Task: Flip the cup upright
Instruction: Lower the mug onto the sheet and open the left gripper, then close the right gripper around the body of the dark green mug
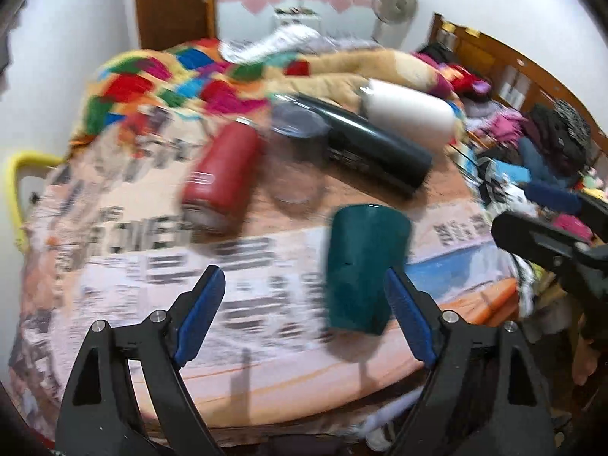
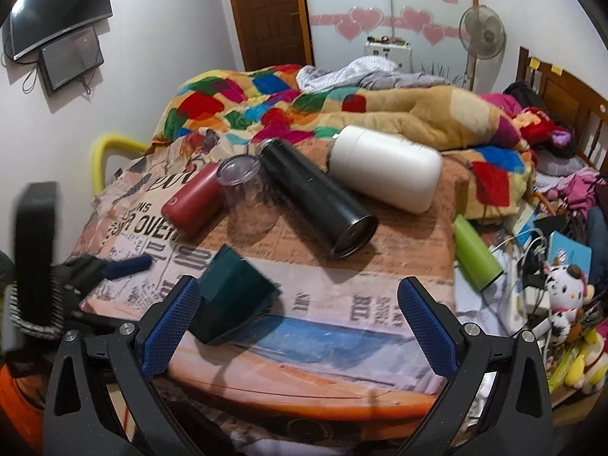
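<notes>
- The teal cup [image 1: 363, 269] lay on its side on the newspaper-print cloth [image 2: 342, 296] that covered the counter, near the front edge; which end was the mouth, I could not tell.
- The left gripper [image 1: 304, 315] had its fingers spread wide and held nothing; the cup was just beside its right finger pad [image 1: 408, 315], perhaps touching it.
- The right gripper [image 2: 300, 326] also had its fingers spread and empty, and the cup lay close to its left finger [image 2: 171, 323].
- To do this step well, I think one gripper should bring the cup's body between its fingers, close on the middle of the wall, and then turn the wrist until the mouth looks up.
- The grip should be firm, because the smooth wall could slip.
- Behind the cup lay a red bottle [image 2: 193, 205], a clear glass [image 2: 245, 197], a black flask [image 2: 319, 205] and a white flask [image 2: 383, 169], apart from it.
- The open room was to the right of the cup, on the cloth; the counter's front edge was near, so the cup should be set down further in.
</notes>
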`<state>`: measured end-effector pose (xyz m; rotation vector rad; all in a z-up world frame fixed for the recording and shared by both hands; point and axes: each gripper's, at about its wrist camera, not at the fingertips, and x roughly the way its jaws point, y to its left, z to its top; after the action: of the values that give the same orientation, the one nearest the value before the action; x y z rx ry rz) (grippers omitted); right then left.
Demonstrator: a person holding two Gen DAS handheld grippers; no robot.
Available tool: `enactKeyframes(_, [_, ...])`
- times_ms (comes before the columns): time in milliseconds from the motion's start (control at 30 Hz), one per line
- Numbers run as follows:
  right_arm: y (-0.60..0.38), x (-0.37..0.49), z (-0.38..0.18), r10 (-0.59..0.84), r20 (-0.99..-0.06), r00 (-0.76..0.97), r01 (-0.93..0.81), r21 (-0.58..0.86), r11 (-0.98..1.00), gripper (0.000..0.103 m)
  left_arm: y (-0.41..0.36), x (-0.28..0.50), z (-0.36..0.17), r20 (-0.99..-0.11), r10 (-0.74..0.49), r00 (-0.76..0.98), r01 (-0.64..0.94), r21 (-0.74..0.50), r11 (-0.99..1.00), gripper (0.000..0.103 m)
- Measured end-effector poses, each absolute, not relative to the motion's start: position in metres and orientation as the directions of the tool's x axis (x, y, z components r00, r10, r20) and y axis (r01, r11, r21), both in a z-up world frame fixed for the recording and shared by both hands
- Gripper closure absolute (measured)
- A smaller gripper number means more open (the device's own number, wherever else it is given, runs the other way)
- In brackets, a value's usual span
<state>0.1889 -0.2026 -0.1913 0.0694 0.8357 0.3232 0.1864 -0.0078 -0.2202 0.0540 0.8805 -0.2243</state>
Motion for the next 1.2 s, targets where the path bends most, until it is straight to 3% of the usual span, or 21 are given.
enactKeyframes(200, [-0.185,0.199,-0.206,0.360,-0.752,0.552,-0.258,0.256,0.932,0.001,0.038,0.168,-0.212,-0.723,-0.097,0.684,0.102,-0.036,0.994,0.017])
enactKeyframes(400, [-0.162,0.212,-0.236,0.437,-0.799,0.414,-0.257,0.358,0.898,0.015,0.065,0.155,-0.224,-0.724,-0.081,0.685,0.037,-0.075,0.996,0.017])
enactKeyframes(567, [-0.148,0.221,-0.255,0.476,-0.817,0.325,-0.247,0.413,0.877,0.018,0.069,0.150,-0.230,-0.728,-0.079,0.682,0.038,-0.072,0.997,0.017])
enactKeyframes(800, [-0.137,0.241,-0.262,0.474,-0.832,0.288,-0.242,0.415,0.877,0.018,0.069,0.151,-0.236,-0.730,-0.083,0.678,0.037,-0.079,0.996,0.017])
enactKeyframes(967, [-0.123,0.257,-0.272,0.461,-0.855,0.238,-0.280,0.394,0.876,0.032,0.065,0.153,-0.236,-0.733,-0.088,0.675,0.044,-0.080,0.996,0.017])
enactKeyframes(1200, [-0.122,0.257,-0.273,0.471,-0.856,0.215,-0.295,0.402,0.866,0.034,0.055,0.154,-0.233,-0.735,-0.088,0.673,0.059,-0.065,0.996,0.017])
